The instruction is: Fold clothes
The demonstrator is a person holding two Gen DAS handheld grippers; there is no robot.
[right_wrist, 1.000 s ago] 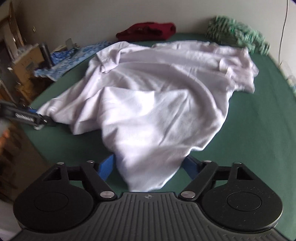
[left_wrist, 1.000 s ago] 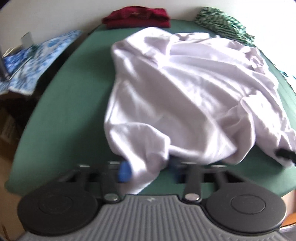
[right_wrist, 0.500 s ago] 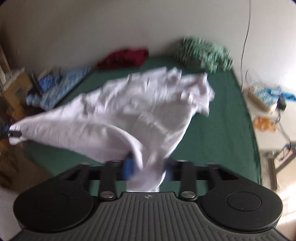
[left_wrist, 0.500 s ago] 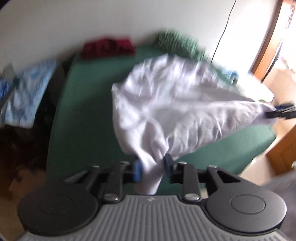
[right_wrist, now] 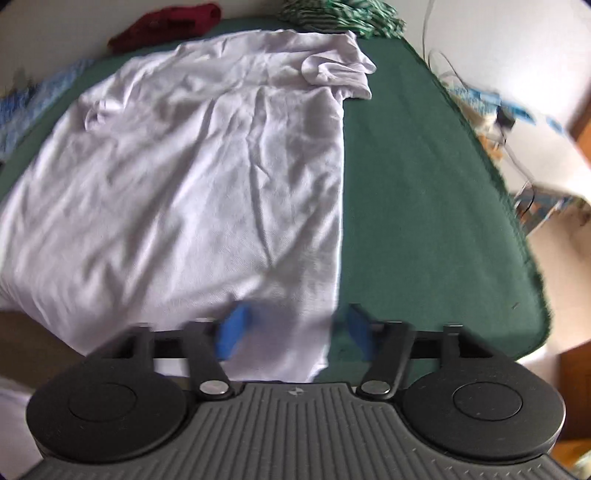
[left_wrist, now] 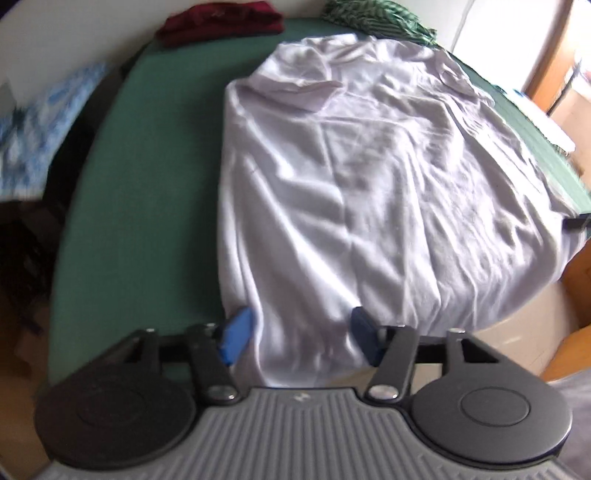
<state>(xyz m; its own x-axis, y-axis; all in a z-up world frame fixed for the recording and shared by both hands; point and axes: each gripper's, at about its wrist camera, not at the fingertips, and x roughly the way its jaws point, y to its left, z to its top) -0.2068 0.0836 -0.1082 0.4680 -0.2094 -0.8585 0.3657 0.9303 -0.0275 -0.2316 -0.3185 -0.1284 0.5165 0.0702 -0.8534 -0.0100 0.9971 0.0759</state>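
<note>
A white T-shirt [left_wrist: 369,166] lies spread over the green table [left_wrist: 147,184], collar end far from me and hem hanging a little over the near edge. My left gripper [left_wrist: 301,336] is at the hem's left corner. Its jaws are opening, and the cloth lies loose between the blue pads [left_wrist: 238,334]. In the right wrist view the shirt [right_wrist: 203,166] fills the left half of the table [right_wrist: 424,184]. My right gripper [right_wrist: 293,332] is at the hem's right corner, its blurred pads [right_wrist: 232,332] wide apart with cloth between them and no visible pinch.
A folded maroon garment [left_wrist: 221,18] and a green striped garment [left_wrist: 373,14] sit at the table's far end. A blue patterned cloth [left_wrist: 44,122] lies off to the left. Cables and clutter [right_wrist: 498,118] are beside the table's right edge. Wooden furniture [left_wrist: 576,332] stands near right.
Half a second ago both grippers pinched the shirt and held it lifted and stretched. Now it lies flat on the table, and both pairs of pads have spread apart.
</note>
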